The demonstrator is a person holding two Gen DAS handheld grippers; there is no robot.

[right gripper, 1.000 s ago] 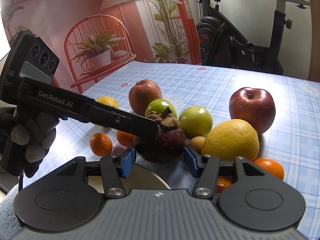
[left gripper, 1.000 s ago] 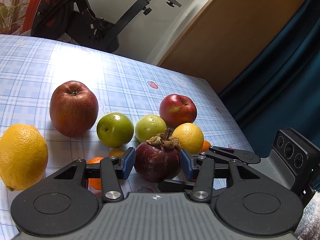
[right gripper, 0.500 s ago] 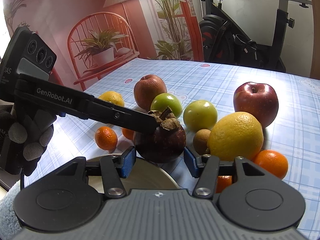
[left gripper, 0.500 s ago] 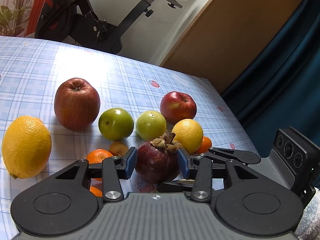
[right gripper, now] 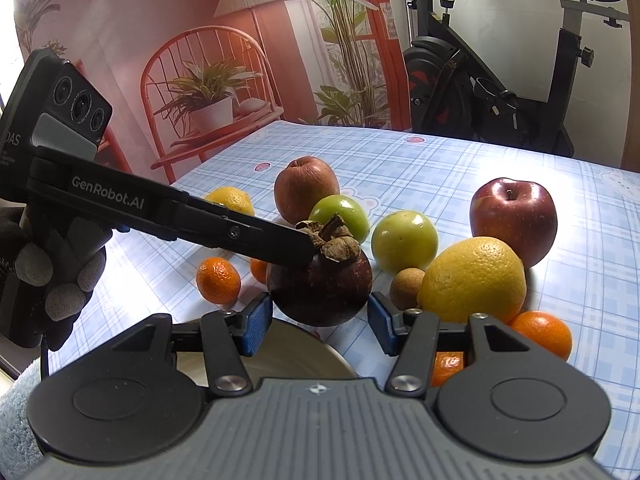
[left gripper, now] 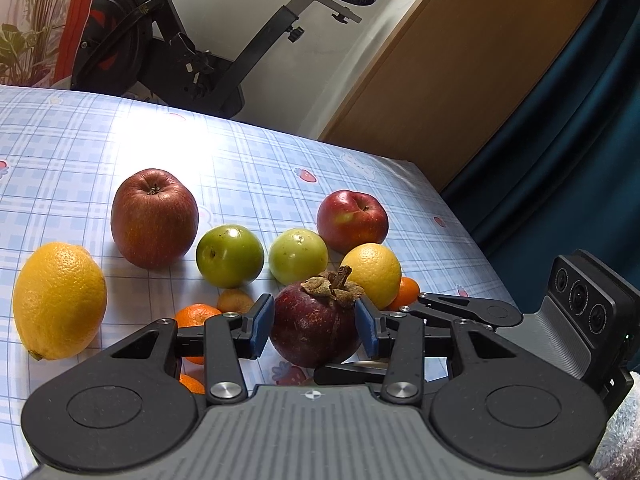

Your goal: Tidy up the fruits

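My left gripper (left gripper: 314,326) is shut on a dark purple mangosteen (left gripper: 316,328) and holds it above the checked tablecloth; the right wrist view shows it lifted (right gripper: 320,280) with the left gripper's finger against its side. My right gripper (right gripper: 318,318) is open and empty just below and in front of the mangosteen, over a pale bowl (right gripper: 288,356). On the cloth lie two red apples (left gripper: 154,218) (left gripper: 352,220), two green fruits (left gripper: 229,255) (left gripper: 298,256), two lemons (left gripper: 59,300) (left gripper: 372,274) and several small tangerines (right gripper: 218,282).
A small brown longan (right gripper: 406,282) lies beside the near lemon. An exercise bike (left gripper: 192,52) stands beyond the table's far edge. A wooden door and a dark blue curtain (left gripper: 560,140) are to the right of the table.
My left gripper has lifted the mangosteen off the cloth and drawn it back a little from the fruit cluster. The right gripper stays open under it.
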